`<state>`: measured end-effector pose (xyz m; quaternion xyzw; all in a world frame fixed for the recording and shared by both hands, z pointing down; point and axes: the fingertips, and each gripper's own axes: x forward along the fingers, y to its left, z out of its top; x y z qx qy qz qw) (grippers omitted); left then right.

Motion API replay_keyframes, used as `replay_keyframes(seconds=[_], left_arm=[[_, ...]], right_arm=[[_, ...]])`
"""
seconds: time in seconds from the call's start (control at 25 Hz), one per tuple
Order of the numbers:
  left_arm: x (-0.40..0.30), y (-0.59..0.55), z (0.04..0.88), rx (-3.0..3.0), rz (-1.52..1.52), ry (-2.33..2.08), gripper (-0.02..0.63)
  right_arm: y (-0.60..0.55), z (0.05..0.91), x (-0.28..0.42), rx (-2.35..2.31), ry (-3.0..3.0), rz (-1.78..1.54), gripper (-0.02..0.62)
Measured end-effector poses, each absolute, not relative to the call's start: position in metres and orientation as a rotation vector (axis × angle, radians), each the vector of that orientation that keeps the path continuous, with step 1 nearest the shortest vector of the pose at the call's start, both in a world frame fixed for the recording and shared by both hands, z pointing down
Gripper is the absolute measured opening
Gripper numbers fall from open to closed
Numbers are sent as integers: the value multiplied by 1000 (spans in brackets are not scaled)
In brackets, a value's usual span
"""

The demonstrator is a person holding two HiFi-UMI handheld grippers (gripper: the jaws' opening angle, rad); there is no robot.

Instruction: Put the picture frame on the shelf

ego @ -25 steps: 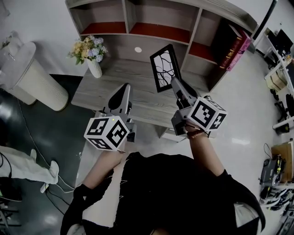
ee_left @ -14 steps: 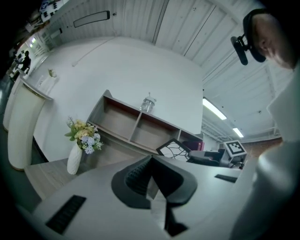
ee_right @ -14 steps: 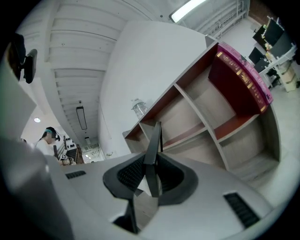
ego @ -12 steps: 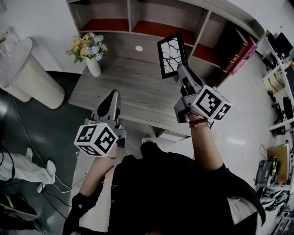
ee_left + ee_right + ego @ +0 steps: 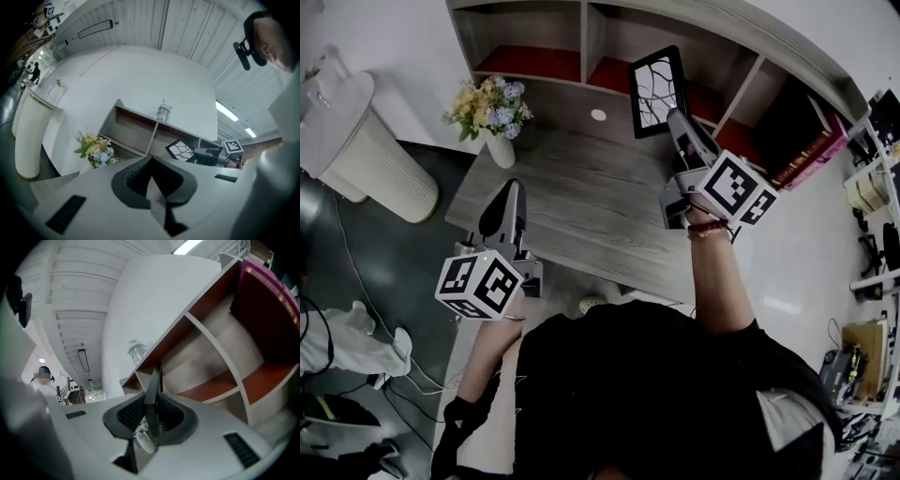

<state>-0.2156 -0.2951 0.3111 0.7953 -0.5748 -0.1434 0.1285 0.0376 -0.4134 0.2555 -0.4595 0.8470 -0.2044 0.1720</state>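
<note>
The picture frame (image 5: pixel 659 89), black-edged with a white branch pattern, is held upright in front of the shelf's (image 5: pixel 581 42) middle red-floored compartment. My right gripper (image 5: pixel 676 116) is shut on the frame's lower edge. In the right gripper view the picture frame (image 5: pixel 153 390) stands edge-on between the pads of the right gripper (image 5: pixel 151 412), with open compartments behind it. My left gripper (image 5: pixel 514 186) hovers over the desk's left front, and its jaws meet at the tip with nothing in them. The left gripper (image 5: pixel 151 158) view shows the picture frame (image 5: pixel 180 150) off to the right.
A vase of flowers (image 5: pixel 492 111) stands on the wooden desk (image 5: pixel 581 211) at the back left. Books (image 5: pixel 811 150) lean in the shelf's right compartment. A clear bottle (image 5: pixel 162 112) sits on top of the shelf. A white ribbed bin (image 5: pixel 361 155) stands left of the desk.
My right gripper has carried the picture frame up and away, from over the desk to the shelf's middle compartment. The left gripper has drifted left and back toward the desk's front edge.
</note>
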Motion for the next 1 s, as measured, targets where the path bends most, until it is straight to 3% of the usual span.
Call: replay_keyframes(seconds=[1.0], left_arm=[[-264,-313,318,2206,-407,-1819,11]], right_arm=[[-503,264,-16,-1319,2392,-690,77]])
